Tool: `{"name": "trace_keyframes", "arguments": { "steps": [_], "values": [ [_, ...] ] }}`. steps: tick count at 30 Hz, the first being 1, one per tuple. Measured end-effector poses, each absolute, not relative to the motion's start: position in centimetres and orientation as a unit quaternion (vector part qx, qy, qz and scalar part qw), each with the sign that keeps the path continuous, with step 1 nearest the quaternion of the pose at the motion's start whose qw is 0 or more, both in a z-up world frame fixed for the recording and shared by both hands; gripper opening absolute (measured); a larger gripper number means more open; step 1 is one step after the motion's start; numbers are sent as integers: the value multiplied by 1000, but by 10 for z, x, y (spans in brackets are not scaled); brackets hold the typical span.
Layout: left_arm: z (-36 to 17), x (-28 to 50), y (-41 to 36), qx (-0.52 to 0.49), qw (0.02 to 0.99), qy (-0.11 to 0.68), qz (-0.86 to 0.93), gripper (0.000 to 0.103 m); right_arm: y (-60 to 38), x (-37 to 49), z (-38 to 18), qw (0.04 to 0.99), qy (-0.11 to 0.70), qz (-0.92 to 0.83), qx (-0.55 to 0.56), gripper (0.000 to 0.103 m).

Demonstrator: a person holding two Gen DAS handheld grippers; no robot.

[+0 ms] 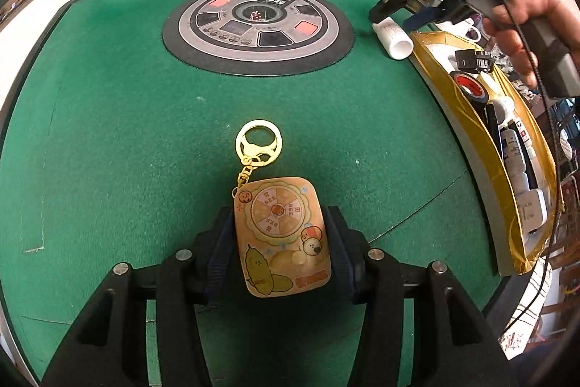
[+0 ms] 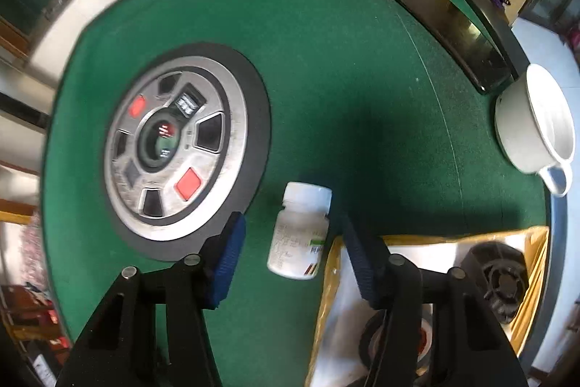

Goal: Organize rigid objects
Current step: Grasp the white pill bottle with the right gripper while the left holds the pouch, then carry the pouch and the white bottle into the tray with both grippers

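Left gripper (image 1: 281,242): clenched on a cartoon keychain card (image 1: 282,236), gold ring (image 1: 258,143) resting on the green felt table (image 1: 108,133). Right gripper (image 2: 290,242): fingers apart, either side of a lying white pill bottle (image 2: 301,231), not pressing it. Bottle just beside the yellow-taped box (image 1: 507,205), near the round control panel (image 2: 185,158).

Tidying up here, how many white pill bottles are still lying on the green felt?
1: the white pill bottle lies beside the yellow box, between the right gripper's open fingers. Others may sit inside the box.
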State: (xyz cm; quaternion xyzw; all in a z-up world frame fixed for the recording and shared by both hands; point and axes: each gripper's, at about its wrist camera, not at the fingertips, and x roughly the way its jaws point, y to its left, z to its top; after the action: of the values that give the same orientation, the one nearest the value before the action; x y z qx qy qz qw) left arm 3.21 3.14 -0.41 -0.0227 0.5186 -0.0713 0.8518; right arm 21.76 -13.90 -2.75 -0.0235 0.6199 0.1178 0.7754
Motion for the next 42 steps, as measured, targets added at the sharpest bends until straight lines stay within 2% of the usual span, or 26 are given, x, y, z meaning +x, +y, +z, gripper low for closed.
{"name": "trace_keyframes", "arguments": {
  "steps": [2,4,13,21,31,42],
  "values": [
    [-4,32,31,-20,852,518,-72,49,-133,217,-32,773,622,122,-32,42],
    [-4,32,29,-14,853,516,-71,49,-124,211,-37,768,626,133,-43,30],
    [-4,32,33,-19,855,512,-77,48,-90,105,-31,763,594,247,-61,30],
    [-2,23,39,-43,854,513,-76,48,-114,25,-31,761,580,290,3,30],
    [20,13,9,-14,862,498,-91,48,-160,1,-37,778,560,274,81,30],
    [55,21,-36,7,873,474,-119,47,-230,-12,-7,808,516,255,128,30]
  ]
}}
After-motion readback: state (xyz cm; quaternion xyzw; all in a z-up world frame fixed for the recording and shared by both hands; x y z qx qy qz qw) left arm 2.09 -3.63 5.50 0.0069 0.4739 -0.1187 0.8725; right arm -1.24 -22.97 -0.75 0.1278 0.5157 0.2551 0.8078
